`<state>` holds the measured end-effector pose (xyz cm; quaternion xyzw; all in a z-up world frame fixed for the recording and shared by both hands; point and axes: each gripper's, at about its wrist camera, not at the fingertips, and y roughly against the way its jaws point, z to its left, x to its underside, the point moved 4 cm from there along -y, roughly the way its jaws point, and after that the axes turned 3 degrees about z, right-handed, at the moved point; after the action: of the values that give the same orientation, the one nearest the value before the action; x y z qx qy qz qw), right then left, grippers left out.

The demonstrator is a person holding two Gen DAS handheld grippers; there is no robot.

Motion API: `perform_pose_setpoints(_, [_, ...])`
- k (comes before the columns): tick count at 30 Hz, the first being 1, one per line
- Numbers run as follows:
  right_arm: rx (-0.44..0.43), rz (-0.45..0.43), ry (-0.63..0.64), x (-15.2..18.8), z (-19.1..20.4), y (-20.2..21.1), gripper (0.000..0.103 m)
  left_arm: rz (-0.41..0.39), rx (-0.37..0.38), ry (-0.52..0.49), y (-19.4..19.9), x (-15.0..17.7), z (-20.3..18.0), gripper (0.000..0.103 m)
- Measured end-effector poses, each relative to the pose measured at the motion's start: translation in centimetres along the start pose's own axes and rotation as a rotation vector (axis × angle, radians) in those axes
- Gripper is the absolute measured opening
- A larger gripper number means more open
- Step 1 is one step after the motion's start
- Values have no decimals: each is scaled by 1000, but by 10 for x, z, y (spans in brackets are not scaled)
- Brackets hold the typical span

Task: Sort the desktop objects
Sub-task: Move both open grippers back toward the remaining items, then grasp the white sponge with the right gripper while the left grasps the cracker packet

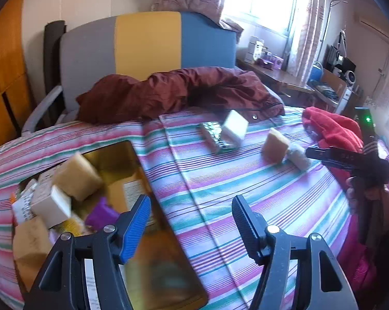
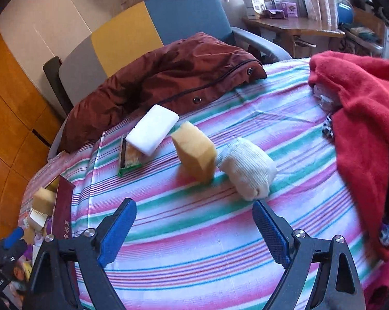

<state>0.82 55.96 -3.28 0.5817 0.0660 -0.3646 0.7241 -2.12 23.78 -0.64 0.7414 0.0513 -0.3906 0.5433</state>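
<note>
Desktop objects are lying in two groups on the striped bedspread (image 2: 194, 245): four are loose in the middle, and a heap is already sitting in the gold-lined box (image 1: 132, 165) at the left edge. Loose ones are a white block (image 2: 153, 131) resting partly on a green-edged packet (image 2: 129, 159), a tan sponge (image 2: 194, 151) standing on end, and a rolled cream knit bundle (image 2: 247, 168) touching the sponge's side.

The right gripper (image 2: 194, 230) is hanging over the spread just short of the sponge and bundle, its jaws standing wide apart with nothing between them. The left gripper (image 1: 190, 222) is hovering by the box rim, jaws also apart and empty.

I'd judge the sponge or the bundle to be the next pick. Because they are touching, the blue pads should be going down on either side of one only, squeezing across its narrow faces. The sponge is looking ready to topple if nudged, and both are soft, so a gentle close should be enough.

The box contents are blurring together: another sponge (image 1: 77, 177), a pale carton (image 1: 52, 206), something purple (image 1: 101, 214). The packet's label is unreadable, and whatever is lying under the red fleece (image 2: 362, 118) is staying hidden
</note>
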Motion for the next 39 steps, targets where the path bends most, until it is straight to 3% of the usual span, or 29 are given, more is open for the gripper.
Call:
perform_pose_setpoints(3, [-5, 10, 22, -5, 6, -6, 88, 24, 21, 15, -8, -10, -4, 67])
perform_pose_setpoints(8, [-86, 19, 32, -21, 27, -18, 88, 38, 17, 11, -21, -26, -11, 67])
perform_pose_setpoints(13, [-151, 19, 14, -57, 55, -41, 90, 46, 24, 12, -34, -37, -15, 67])
perform_pose_setpoints(18, [-154, 94, -82, -96, 64, -93, 94, 66, 28, 15, -49, -42, -15, 67])
perform_pose_setpoints(23, [-98, 176, -169, -113, 55, -144, 94, 81, 23, 26, -62, -47, -9, 67])
perform_pose_setpoints(27, [-37, 197, -151, -120, 55, -167, 93, 95, 18, 57, -73, -53, 1, 67])
perform_pose_setpoints(29, [-2, 214, -92, -121, 61, -175, 81, 102, 12, 66, -77, -55, 4, 67])
perform_pose_setpoints(30, [13, 223, -64, -121, 63, -178, 69, 107, 14, 74, -80, -57, 5, 67])
perform_pose_setpoints(39, [34, 243, 153, -101, 67, -161, 61, 178, 45, 98, -112, -78, -6, 67])
